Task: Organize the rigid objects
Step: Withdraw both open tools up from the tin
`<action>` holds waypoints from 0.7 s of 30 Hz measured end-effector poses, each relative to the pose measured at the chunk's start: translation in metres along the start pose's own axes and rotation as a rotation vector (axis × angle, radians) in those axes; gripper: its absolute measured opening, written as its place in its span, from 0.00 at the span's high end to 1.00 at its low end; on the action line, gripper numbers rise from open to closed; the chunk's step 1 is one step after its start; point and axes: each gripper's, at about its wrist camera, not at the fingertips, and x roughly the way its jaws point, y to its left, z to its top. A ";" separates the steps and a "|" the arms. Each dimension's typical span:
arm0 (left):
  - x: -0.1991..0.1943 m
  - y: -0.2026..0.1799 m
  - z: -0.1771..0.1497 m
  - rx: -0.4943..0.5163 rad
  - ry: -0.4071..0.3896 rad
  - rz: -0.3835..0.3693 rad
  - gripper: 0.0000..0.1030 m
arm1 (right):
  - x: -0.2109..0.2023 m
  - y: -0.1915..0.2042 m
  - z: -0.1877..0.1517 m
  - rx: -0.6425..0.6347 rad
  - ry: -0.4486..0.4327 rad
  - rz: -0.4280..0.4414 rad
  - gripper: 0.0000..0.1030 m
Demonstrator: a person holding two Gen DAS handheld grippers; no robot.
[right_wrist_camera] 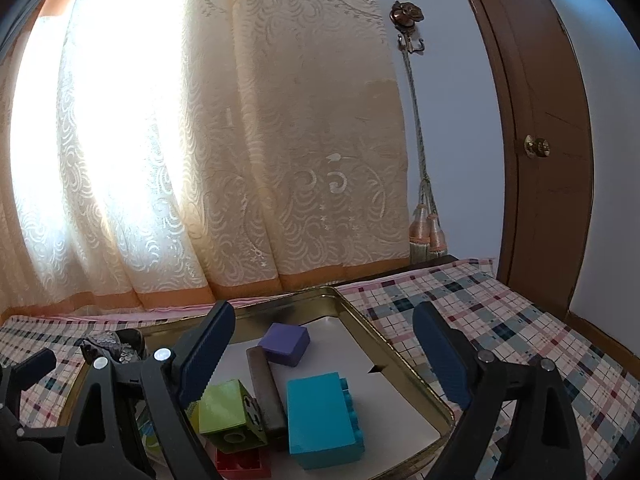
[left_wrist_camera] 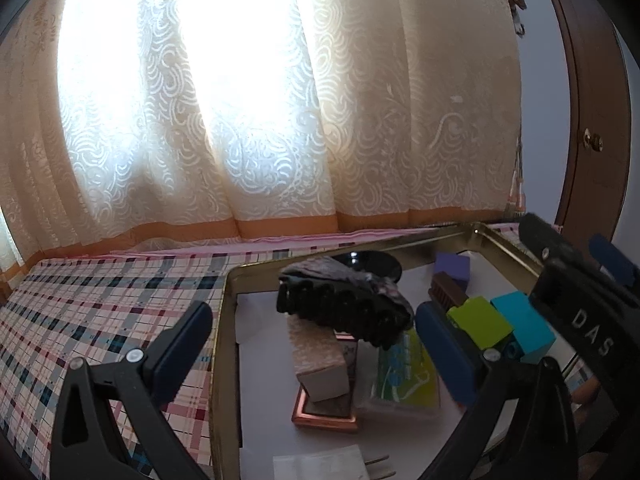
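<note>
A gold-rimmed metal tray [left_wrist_camera: 224, 320] [right_wrist_camera: 400, 364] sits on a plaid cloth and holds the objects. In the left wrist view it holds a black hair claw clip [left_wrist_camera: 344, 312], a beige box [left_wrist_camera: 320, 364], a copper-framed item [left_wrist_camera: 324, 412], a green packet [left_wrist_camera: 404, 376], a green block [left_wrist_camera: 478, 320], a blue block [left_wrist_camera: 524, 324], a brown bar [left_wrist_camera: 446, 290] and a purple block [left_wrist_camera: 452, 266]. My left gripper [left_wrist_camera: 316, 340] is open above the tray's left part. My right gripper [right_wrist_camera: 324, 360] is open above the blue block [right_wrist_camera: 322, 420], green block [right_wrist_camera: 224, 408], brown bar [right_wrist_camera: 266, 388] and purple block [right_wrist_camera: 285, 343].
A red block [right_wrist_camera: 240, 464] lies under the green one. A dark round dish [left_wrist_camera: 372, 264] sits at the tray's back. White paper and fork tines [left_wrist_camera: 376, 464] lie at the tray's front. A curtain [left_wrist_camera: 240, 120] hangs behind; a wooden door [right_wrist_camera: 548, 152] stands at right.
</note>
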 end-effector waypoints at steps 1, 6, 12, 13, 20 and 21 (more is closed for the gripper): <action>0.000 -0.001 -0.001 0.010 -0.002 0.006 0.00 | 0.000 0.000 0.000 0.000 -0.001 -0.002 0.10; -0.005 -0.002 -0.003 0.022 -0.028 0.017 0.00 | -0.008 0.006 -0.002 -0.031 -0.025 -0.016 0.10; -0.018 0.011 -0.006 -0.023 -0.062 0.012 0.00 | -0.020 0.015 -0.005 -0.075 -0.045 -0.026 0.10; -0.020 0.013 -0.007 -0.026 -0.066 0.009 0.00 | -0.022 0.015 -0.005 -0.076 -0.047 -0.026 0.10; -0.039 0.027 -0.016 -0.047 -0.081 0.011 0.00 | -0.037 0.013 -0.010 -0.063 -0.056 -0.041 0.10; -0.041 0.028 -0.017 -0.051 -0.084 0.009 0.00 | -0.039 0.013 -0.011 -0.060 -0.058 -0.043 0.10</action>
